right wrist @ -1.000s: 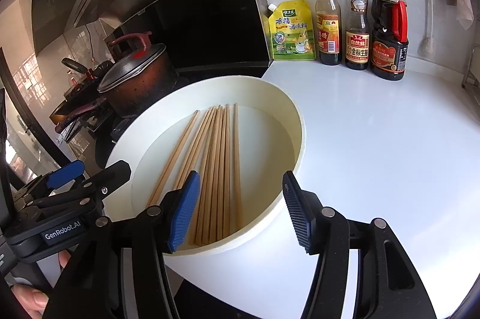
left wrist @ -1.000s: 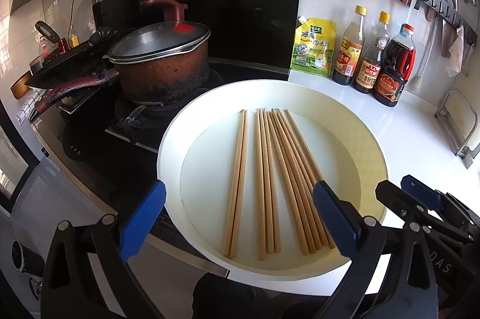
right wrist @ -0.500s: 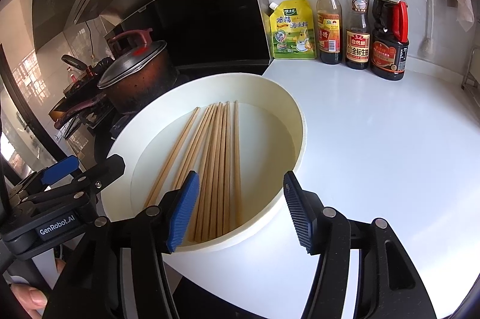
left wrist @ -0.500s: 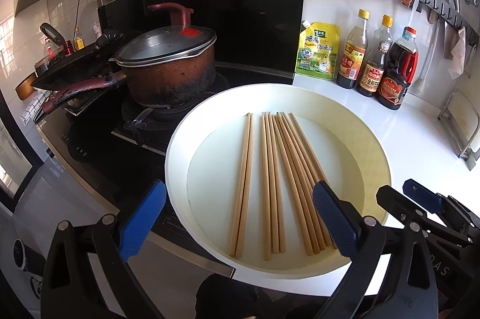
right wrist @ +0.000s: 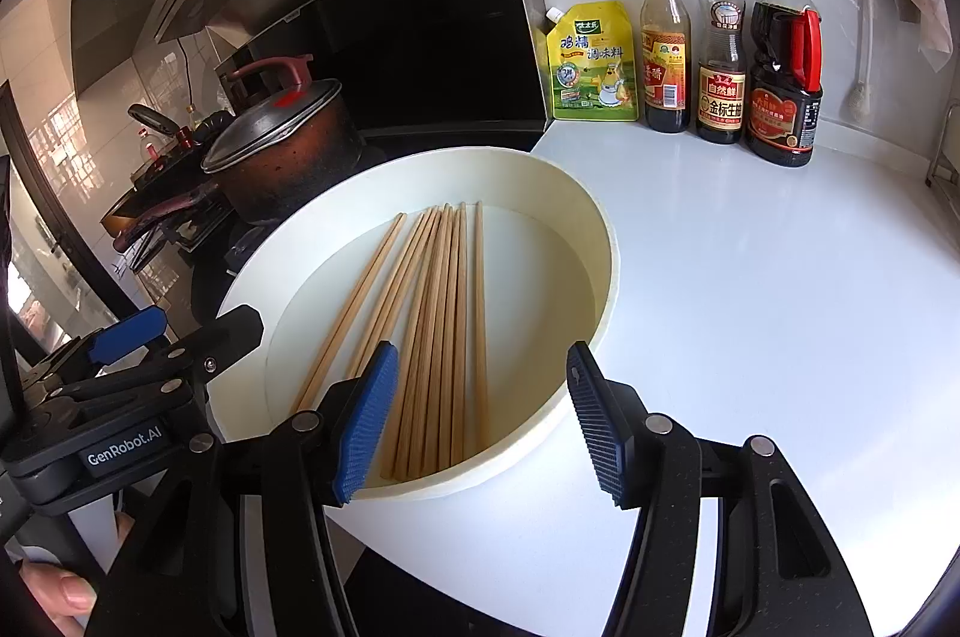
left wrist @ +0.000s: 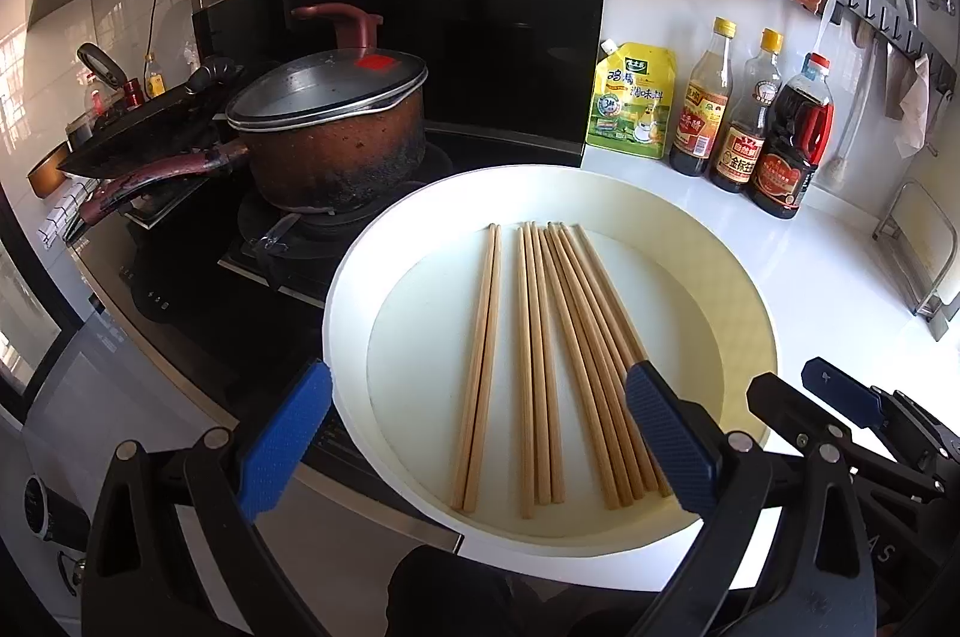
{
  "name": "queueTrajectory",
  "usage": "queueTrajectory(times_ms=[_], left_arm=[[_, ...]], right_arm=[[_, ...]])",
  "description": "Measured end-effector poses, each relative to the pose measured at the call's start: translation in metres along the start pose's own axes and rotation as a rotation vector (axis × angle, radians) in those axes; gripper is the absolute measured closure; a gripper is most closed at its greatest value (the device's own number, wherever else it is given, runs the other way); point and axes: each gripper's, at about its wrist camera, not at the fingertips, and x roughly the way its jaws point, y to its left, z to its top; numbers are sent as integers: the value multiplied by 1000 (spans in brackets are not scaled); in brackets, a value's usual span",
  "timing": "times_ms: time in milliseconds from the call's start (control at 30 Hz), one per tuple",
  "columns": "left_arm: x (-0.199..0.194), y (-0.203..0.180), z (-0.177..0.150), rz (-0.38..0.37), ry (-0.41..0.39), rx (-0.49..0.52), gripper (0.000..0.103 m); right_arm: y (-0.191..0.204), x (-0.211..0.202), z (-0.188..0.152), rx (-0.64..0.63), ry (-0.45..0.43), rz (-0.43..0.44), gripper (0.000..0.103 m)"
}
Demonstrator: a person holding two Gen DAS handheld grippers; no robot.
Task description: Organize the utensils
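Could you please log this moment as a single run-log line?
phase: pre-grasp | left gripper: open, empty | right gripper: open, empty | chopsticks: flat in white basin | contact: none

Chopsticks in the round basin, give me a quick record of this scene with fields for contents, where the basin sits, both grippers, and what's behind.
contents: wooden chopsticks lying flat, roughly parallel, one pair apart at the stove side
basin: white, round, on the white counter beside the stove
left gripper: jaws open, holding nothing
right gripper: jaws open, holding nothing
behind: lidded pot, yellow pouch, three bottles
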Motion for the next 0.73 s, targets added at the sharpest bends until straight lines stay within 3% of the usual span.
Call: queueTrajectory(times_ms=[733], left_arm=[[2,-3,-1,1,11,-1,6]], right_arm=[[1,-1,-2,0,-4,4,47]])
